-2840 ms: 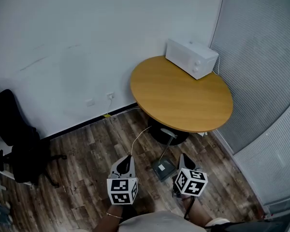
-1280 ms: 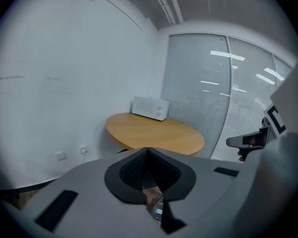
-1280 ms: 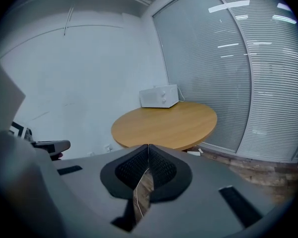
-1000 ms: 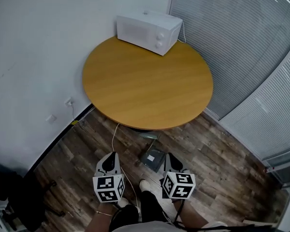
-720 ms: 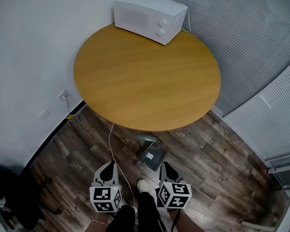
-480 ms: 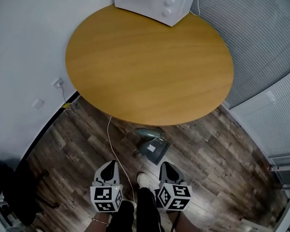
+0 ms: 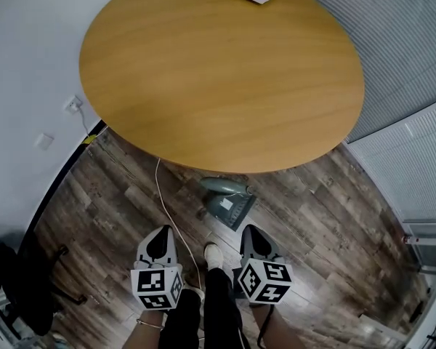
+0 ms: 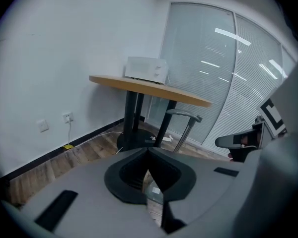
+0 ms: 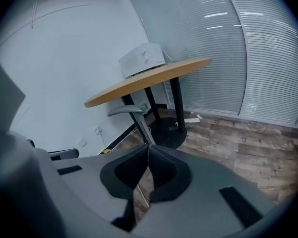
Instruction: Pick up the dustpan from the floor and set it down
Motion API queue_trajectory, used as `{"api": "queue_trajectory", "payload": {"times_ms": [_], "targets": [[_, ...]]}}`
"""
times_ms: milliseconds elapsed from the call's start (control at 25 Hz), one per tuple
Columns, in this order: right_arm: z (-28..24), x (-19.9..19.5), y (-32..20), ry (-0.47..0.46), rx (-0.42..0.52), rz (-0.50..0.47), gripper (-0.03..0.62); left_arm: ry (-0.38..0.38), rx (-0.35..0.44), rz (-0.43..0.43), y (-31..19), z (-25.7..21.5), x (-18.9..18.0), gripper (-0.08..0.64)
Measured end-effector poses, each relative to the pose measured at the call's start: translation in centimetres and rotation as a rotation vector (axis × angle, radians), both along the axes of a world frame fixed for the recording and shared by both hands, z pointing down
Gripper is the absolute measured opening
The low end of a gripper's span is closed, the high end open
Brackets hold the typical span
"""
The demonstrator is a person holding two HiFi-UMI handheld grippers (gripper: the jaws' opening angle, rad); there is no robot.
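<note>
You are holding the left gripper (image 7: 160, 235) and the right gripper (image 7: 250, 233) side by side, low over the wooden floor (image 7: 320, 217) and angled downward and away from you. The left gripper's jaws are meeting at their tips with nothing between them. The right gripper's jaws are pressing together in the same way, also empty.

The dustpan (image 7: 231, 208) is sitting on the floor just beyond the grippers, a little nearer the right one and apart from both. Its grey pan is lying near the close edge of the round tabletop (image 7: 218, 71). Its long handle (image 7: 222, 186) is rising toward that edge, with the curved grip at the top. In both gripper views the handle is standing in front of the black table base (image 9: 169, 133).

A white cable (image 7: 162, 209) is running across the floor from the wall socket (image 7: 73, 105) at the far left toward your feet, passing just left of the dustpan. Your light shoe (image 7: 213, 254) is showing between the two grippers. A white microwave (image 8: 146, 69) is sitting at the far side of the tabletop, and window blinds (image 7: 414, 42) are covering the right side of the room.
</note>
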State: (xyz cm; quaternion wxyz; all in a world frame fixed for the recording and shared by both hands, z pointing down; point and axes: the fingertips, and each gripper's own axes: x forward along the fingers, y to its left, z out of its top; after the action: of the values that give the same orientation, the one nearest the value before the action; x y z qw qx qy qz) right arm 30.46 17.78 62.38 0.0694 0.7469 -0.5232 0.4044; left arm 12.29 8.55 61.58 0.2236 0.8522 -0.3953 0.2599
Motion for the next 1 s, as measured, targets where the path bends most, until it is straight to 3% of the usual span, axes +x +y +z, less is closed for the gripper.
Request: {"api": "queue_trajectory", "payload": {"times_ms": [560,600,680,1000], "targets": [[0.9,0.0,-2.2,0.011,0.032,-0.084,0.037,0.004,0.003,0.014,-0.8,0.7,-0.1,0.015],[1.0,0.1,-2.3,0.014,0.033,-0.091,0.042,0.002,0.004,0.013,-0.8,0.8,-0.2,0.015],[1.3,0.2,-2.6,0.017,0.036,-0.105,0.125,0.000,0.005,0.010,-0.7,1.0,-0.4,0.015],[2.1,0.4,-4.1,0.027,0.060,-0.167,0.158,-0.016,-0.004,-0.010,-0.2,2.3,-1.4,0.015]]}}
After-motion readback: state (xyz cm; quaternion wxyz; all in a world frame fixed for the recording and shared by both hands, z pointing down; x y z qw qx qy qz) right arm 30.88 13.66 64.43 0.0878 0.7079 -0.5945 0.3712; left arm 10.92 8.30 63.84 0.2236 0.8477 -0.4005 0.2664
